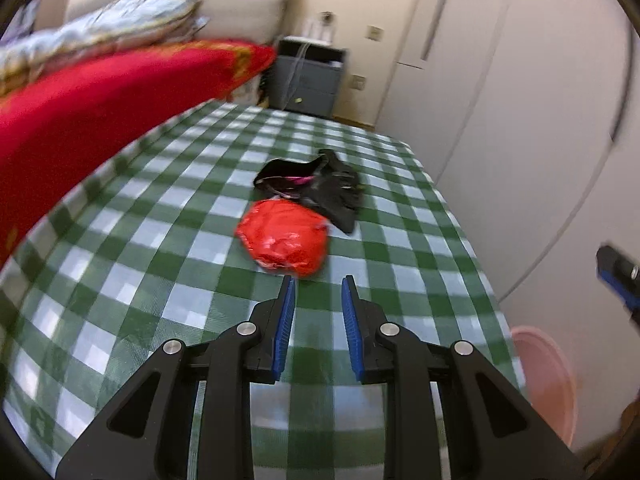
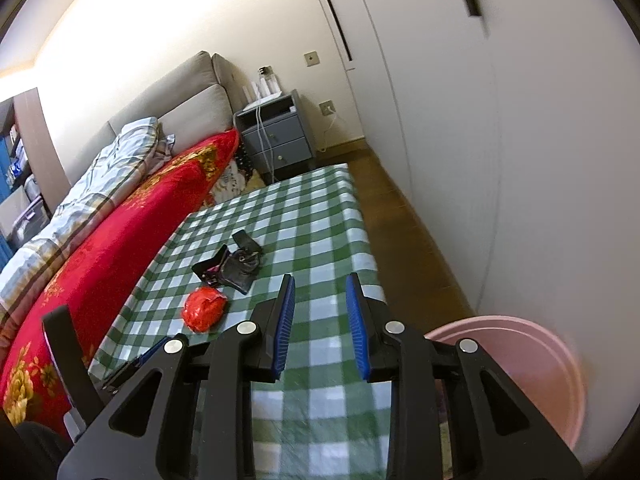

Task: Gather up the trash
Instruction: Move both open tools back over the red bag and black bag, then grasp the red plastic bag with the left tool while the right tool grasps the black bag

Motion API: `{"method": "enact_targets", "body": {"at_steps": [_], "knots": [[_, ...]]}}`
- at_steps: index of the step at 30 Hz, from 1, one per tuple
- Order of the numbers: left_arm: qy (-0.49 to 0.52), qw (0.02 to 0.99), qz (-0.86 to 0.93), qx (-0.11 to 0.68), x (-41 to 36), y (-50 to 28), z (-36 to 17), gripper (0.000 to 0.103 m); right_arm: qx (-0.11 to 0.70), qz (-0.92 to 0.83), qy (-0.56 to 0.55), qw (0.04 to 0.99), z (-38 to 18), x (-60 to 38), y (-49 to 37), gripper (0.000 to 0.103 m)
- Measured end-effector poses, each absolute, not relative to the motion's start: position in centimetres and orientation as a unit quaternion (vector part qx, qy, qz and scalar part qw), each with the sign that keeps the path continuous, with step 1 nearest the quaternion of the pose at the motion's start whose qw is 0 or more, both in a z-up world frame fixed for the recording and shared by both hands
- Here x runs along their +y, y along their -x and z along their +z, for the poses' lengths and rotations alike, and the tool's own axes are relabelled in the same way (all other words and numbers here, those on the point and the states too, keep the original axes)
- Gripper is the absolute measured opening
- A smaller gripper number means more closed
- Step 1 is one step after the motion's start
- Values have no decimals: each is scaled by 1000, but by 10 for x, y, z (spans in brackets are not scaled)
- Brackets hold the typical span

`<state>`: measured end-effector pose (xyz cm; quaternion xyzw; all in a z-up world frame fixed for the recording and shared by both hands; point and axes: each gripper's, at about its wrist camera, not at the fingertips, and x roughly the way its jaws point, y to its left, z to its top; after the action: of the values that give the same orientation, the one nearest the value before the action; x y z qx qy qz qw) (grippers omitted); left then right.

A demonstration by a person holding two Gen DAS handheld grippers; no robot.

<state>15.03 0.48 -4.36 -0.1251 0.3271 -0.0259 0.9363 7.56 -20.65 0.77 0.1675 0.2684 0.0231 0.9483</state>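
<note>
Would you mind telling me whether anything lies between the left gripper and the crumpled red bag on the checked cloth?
Nothing visible does. The left gripper has its jaws apart and empty, just short of the red bag, with only bare checked cloth between them. The black bag lies beyond the red one, not in the path.

Bare checked cloth (image 1: 168, 264) before red bag (image 1: 286, 240).

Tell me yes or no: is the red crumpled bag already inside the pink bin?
No, the red crumpled bag lies on the checked tablecloth, apart from the pink bin beside the table.
</note>
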Motion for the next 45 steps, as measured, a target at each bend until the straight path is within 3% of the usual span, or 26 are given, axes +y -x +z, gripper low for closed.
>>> {"method": "enact_targets", "body": {"at_steps": [3, 10, 16, 22, 23, 24, 25, 28, 37, 42, 45], "knots": [[118, 938, -9, 326, 11, -161, -45, 39, 270, 33, -172, 947, 2, -199, -90, 27], [147, 929, 9, 341, 28, -188, -55, 51, 273, 53, -183, 943, -9, -188, -117, 27], [167, 920, 4, 354, 31, -209, -59, 70, 288, 72, -191, 936, -22, -177, -141, 28], [178, 904, 10, 388, 35, -224, -73, 70, 305, 94, -198, 927, -36, -166, -166, 29], [179, 903, 8, 391, 36, -225, -74, 67, 308, 97, -198, 926, -38, -164, -170, 29], [179, 903, 4, 390, 35, -225, -73, 56, 311, 100, -198, 924, -40, -161, -174, 29], [177, 904, -2, 389, 34, -226, -73, 52, 313, 102, -197, 923, -42, -159, -177, 29], [171, 905, 8, 389, 35, -224, -71, 51, 328, 118, -196, 917, -50, -147, -195, 30], [182, 904, 82, 378, 64, -215, -68, 50, 367, 130, -177, 904, -63, -106, -257, 61], [187, 903, 86, 377, 69, -215, -68, 50, 383, 128, -143, 904, -65, -81, -286, 73], [189, 903, 86, 377, 69, -215, -69, 50, 400, 119, -130, 900, -72, -73, -297, 74]]}}
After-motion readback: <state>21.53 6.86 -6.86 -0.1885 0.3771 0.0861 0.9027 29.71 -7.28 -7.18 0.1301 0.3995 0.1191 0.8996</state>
